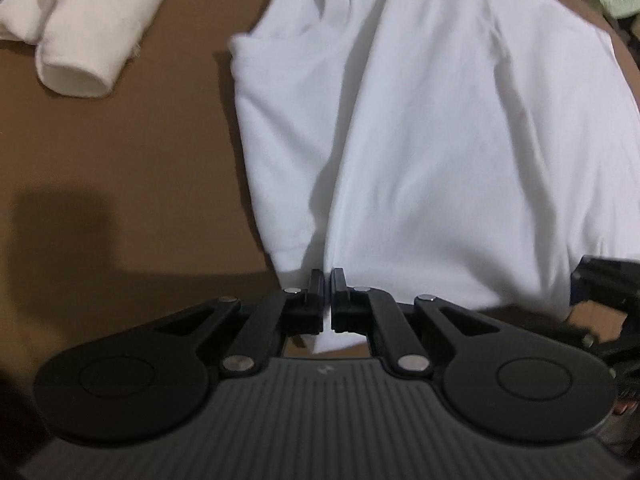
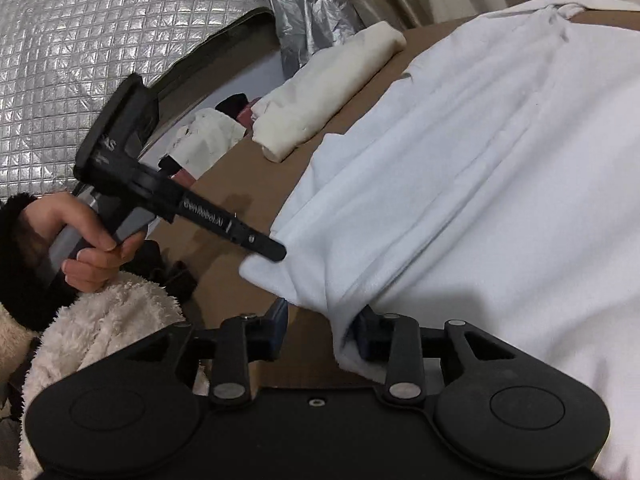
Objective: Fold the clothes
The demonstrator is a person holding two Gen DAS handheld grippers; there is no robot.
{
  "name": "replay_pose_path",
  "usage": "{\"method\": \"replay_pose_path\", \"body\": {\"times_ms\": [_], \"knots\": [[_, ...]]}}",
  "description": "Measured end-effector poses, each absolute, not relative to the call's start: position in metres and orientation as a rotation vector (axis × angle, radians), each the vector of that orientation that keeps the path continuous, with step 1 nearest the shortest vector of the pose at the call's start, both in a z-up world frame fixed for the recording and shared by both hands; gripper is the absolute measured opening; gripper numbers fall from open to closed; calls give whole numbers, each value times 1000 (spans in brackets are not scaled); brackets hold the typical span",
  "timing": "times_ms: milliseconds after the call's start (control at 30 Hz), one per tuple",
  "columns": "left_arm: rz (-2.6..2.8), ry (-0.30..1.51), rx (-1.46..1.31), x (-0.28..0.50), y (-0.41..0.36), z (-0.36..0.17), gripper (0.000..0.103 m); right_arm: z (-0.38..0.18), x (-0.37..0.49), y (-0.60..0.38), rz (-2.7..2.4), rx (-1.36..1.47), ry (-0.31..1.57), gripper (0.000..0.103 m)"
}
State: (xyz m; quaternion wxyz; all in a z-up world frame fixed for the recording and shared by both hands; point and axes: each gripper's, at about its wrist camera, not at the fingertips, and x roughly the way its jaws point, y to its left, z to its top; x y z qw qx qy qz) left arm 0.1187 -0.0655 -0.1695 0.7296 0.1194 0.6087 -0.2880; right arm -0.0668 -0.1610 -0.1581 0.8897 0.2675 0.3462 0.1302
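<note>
Left wrist view: white shirt pinched at its near hem, fold only part-way there!

Sleeves look tucked in on the white cotton T-shirt (image 1: 420,140), which lies lengthwise on the brown cardboard table top (image 1: 120,152), and the left gripper (image 1: 327,280) has its jaws closed on the near hem. Over on the right wrist view, the right gripper (image 2: 324,320) stands spread wide, the hem edge draped between its fingers but not clamped. One rolled cream-coloured garment (image 1: 76,32) already sits finished at the far left corner. My read: side folds done, the bottom-to-collar fold yet to come, once the right claw bites down.
</note>
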Motion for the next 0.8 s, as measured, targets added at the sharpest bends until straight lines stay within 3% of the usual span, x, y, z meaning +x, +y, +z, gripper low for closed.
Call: {"method": "replay_pose_path", "body": {"times_ms": [67, 167, 267, 333, 433, 567, 667, 800], "knots": [[-633, 1339, 292, 117, -66, -169, 2, -162, -67, -170, 243, 606, 750, 15], [-628, 1317, 335, 113, -69, -165, 7, -171, -73, -183, 243, 725, 766, 15], [-586, 1246, 417, 104, -71, -156, 15, -166, -75, -173, 224, 602, 822, 16], [-550, 1190, 477, 97, -73, -149, 23, -162, -76, -166, 201, 556, 849, 20], [-497, 1083, 442, 90, -64, -126, 23, -152, -74, -161, 204, 496, 891, 34], [-581, 1011, 204, 106, -73, -99, 32, -123, -76, -165, 249, 398, 924, 36], [-611, 955, 202, 131, -108, -99, 33, -95, -68, -201, 246, 461, 815, 43], [-669, 915, 91, 184, -158, -110, 44, -71, -36, -270, 127, 567, 679, 49]]}}
